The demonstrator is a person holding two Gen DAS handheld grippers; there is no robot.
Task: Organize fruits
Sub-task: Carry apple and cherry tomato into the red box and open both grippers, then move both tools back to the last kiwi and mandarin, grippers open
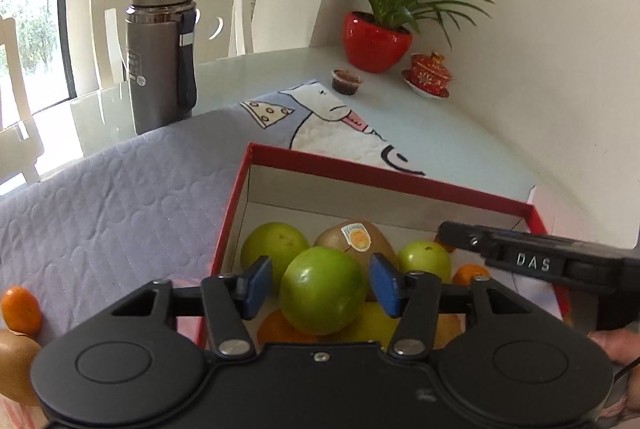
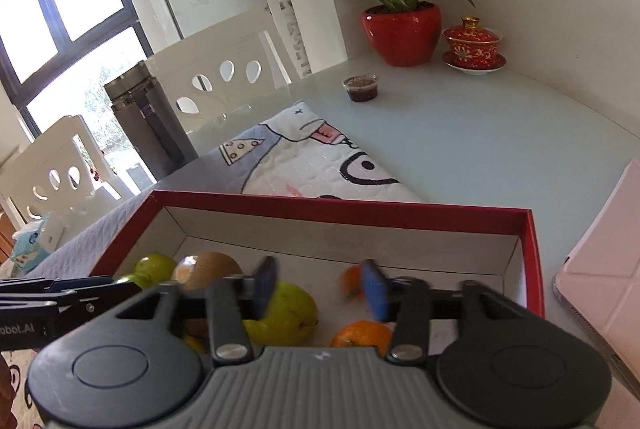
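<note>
A red box (image 1: 384,178) with a white inside holds several fruits. My left gripper (image 1: 320,285) is above its near end, jaws wide around a green fruit (image 1: 323,290) without clearly touching it. Behind lie another green fruit (image 1: 275,248), a brown fruit with a sticker (image 1: 362,232), a small green fruit (image 1: 425,259) and an orange (image 1: 469,275). My right gripper (image 2: 320,291) is open and empty over the box (image 2: 344,211), above a green fruit (image 2: 290,313) and an orange (image 2: 362,337). It also shows in the left wrist view (image 1: 532,257).
A small orange fruit (image 1: 21,310) and a brown fruit (image 1: 16,365) lie on the quilted mat (image 1: 112,205) left of the box. A grey flask (image 1: 162,53), a red plant pot (image 1: 376,43), a small cup (image 1: 346,81), a red lidded bowl (image 1: 429,74) and a pink tablet case (image 2: 600,269) stand around.
</note>
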